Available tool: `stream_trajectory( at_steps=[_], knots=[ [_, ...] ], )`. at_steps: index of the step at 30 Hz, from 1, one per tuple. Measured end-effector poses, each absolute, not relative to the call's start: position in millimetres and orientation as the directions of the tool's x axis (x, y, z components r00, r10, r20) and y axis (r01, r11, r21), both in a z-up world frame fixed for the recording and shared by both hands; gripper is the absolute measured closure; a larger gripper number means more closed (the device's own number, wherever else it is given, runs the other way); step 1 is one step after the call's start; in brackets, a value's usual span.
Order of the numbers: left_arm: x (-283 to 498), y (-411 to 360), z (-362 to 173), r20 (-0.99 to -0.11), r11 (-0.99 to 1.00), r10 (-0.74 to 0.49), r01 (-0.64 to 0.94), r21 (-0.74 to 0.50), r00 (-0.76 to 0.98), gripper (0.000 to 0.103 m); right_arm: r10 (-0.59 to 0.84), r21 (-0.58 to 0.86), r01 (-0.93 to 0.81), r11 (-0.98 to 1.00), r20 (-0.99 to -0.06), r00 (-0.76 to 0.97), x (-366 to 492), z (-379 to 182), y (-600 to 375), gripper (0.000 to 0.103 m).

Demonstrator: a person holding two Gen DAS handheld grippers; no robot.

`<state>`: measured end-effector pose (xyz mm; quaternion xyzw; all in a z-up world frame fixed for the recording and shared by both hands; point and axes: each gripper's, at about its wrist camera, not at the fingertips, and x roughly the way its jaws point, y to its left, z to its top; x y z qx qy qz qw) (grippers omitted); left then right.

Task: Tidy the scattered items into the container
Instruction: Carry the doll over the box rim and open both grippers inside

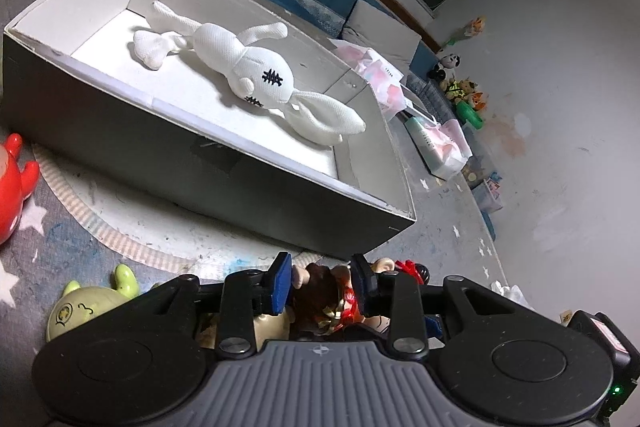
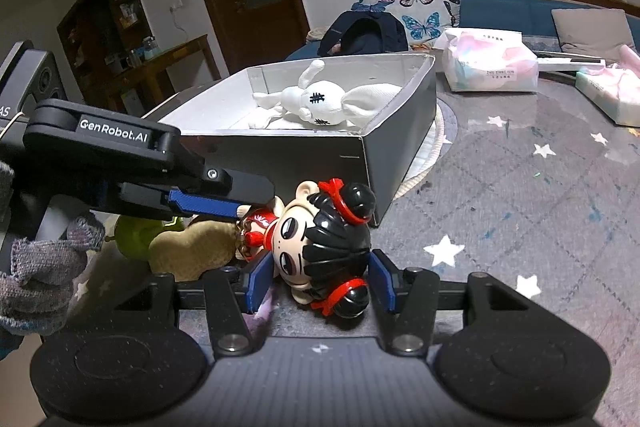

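Grey box (image 2: 400, 131) w/ white bunny (image 2: 320, 99) nearby

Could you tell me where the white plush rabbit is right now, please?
The white plush rabbit lies inside the grey box, visible in both wrist views, beyond the black-haired doll.

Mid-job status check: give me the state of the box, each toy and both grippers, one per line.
Box: open, lidless, upright on the rug.
White plush rabbit: lying inside the box.
Doll figurine: outside the box, on its side, between both grippers.
Left gripper: closed on the doll's body.
Right gripper: straddling the doll's head, contact unclear.
Green toy: on the rug.
Red toy: on the rug.
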<state>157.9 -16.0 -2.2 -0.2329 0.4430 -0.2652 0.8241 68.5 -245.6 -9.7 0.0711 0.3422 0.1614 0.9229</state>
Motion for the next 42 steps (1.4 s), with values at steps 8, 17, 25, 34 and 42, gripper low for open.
stream_trajectory(
  at_steps=[8,17,25,34,42],
  knots=[
    [148.7,-17.7,5.7,-0.587,0.745,-0.647,0.241,-0.622,0.487,0.069,0.334,0.218,-0.252,0.943,-0.601,0.727,59.8,-1.3,-244.6,0.05],
    [143.0,-11.3,52.1,-0.478,0.723,-0.647,0.279,-0.632,0.594,0.069,0.329,0.152,-0.293,0.944,-0.52,0.788,62.8,45.7,-240.9,0.05],
    [188.5,-1.4,67.1,-0.464,0.74,-0.602,0.237,-0.63,0.65,0.068,0.357,0.122,-0.346,0.93,-0.52,0.776,122.8,68.0,-233.3,0.05],
    [246.2,3.4,34.0,-0.545,0.757,-0.572,0.138,-0.639,0.613,0.068,0.375,0.149,-0.367,0.918,-0.623,0.687,190.5,49.7,-229.1,0.051],
    [268.5,5.7,8.3,-0.595,0.765,-0.554,0.074,-0.64,0.582,0.068,0.358,0.127,-0.385,0.914,-0.697,0.621,221.8,29.0,-221.7,0.051]
  ],
)
